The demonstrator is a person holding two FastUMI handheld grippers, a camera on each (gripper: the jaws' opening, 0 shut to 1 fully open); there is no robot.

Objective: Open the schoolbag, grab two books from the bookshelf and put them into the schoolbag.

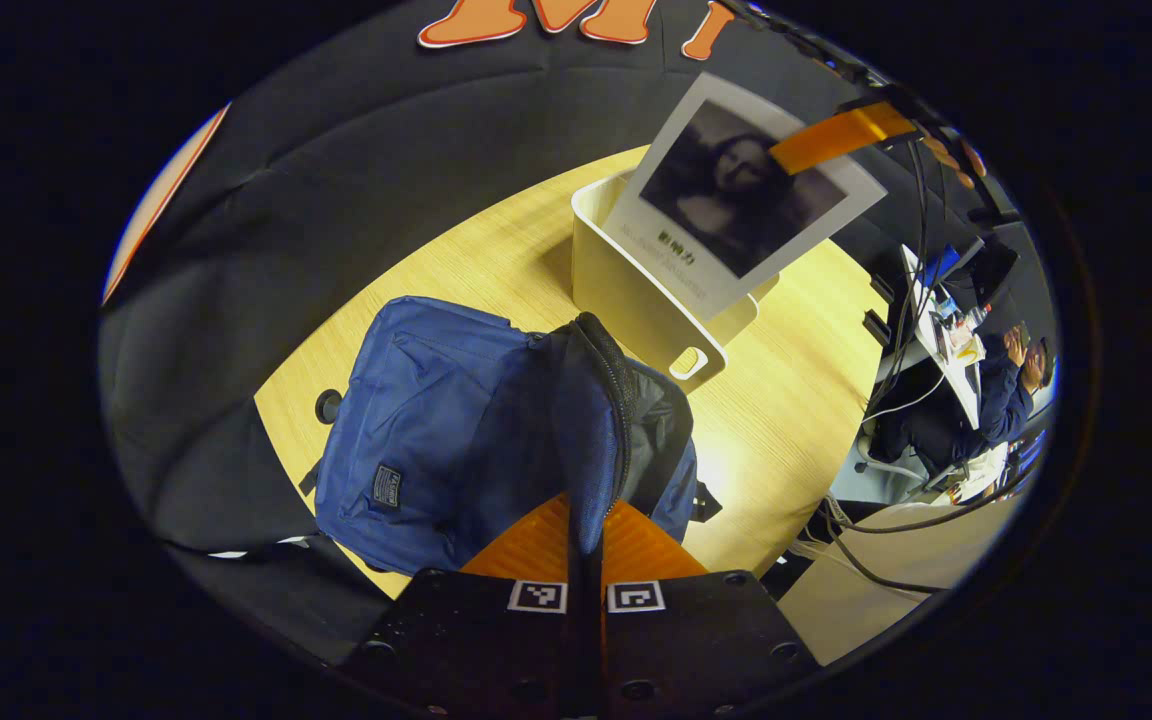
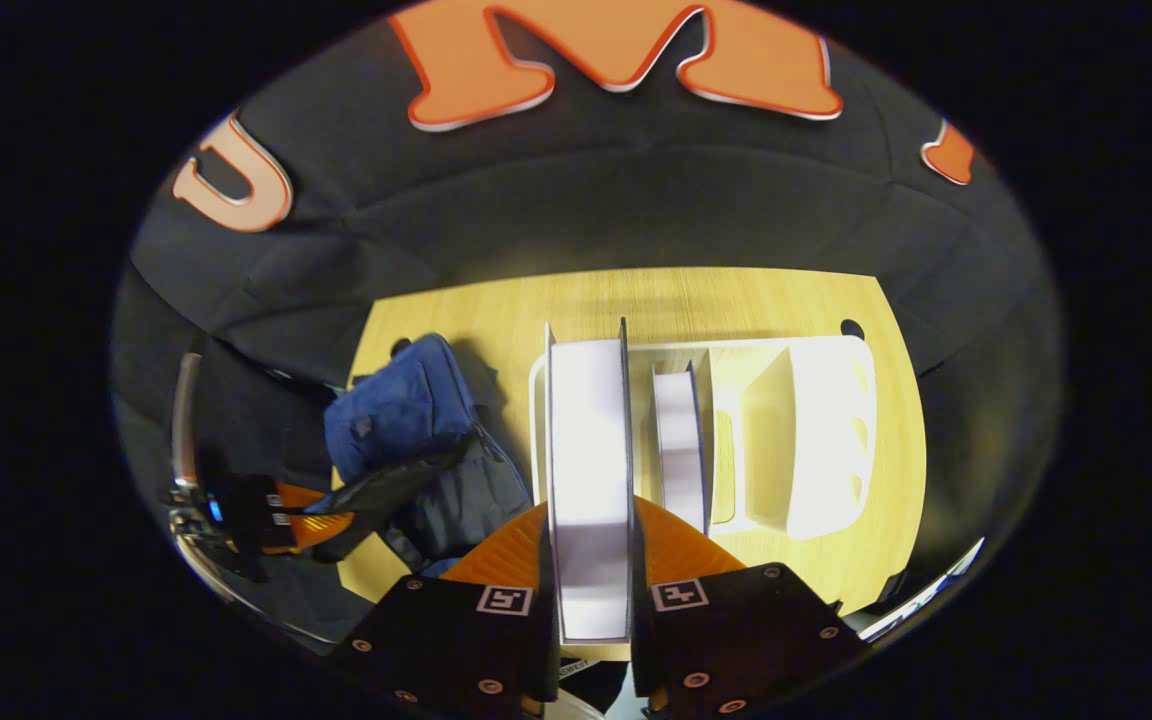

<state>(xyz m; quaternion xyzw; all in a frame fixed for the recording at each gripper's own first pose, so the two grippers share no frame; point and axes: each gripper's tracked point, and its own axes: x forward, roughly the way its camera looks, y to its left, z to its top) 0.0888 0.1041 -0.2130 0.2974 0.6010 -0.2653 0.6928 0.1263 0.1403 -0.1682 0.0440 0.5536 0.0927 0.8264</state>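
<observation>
Left gripper (image 1: 586,560) clamped narrow on the zippered edge of the schoolbag (image 1: 436,430), lifting that flap, presumably to hold the mouth open for a book. Schoolbag lying on the counter (image 1: 796,400), at about seven o'clock from the white bookshelf (image 1: 636,290) in the left gripper view, just beside it. Right gripper (image 2: 591,590) closed on the first book (image 2: 588,450), both fingers pressing its covers, page edges facing the camera, spine away. Same book seen in the left gripper view at one o'clock, tilted above the bookshelf (image 2: 816,440), cover showing; apparently lifted clear of its slot, ready to be carried toward nine o'clock to the schoolbag (image 2: 406,420). Second book (image 2: 679,450) standing upright in the bookshelf, just at three o'clock of the held one. Left gripper (image 2: 326,510) visible in the right gripper view at eight o'clock, pinching the bag edge. Judged stage: bag open, first book in hand, second not yet fetched. Likely risk: book corner snagging on the flap if the opening sags.
</observation>
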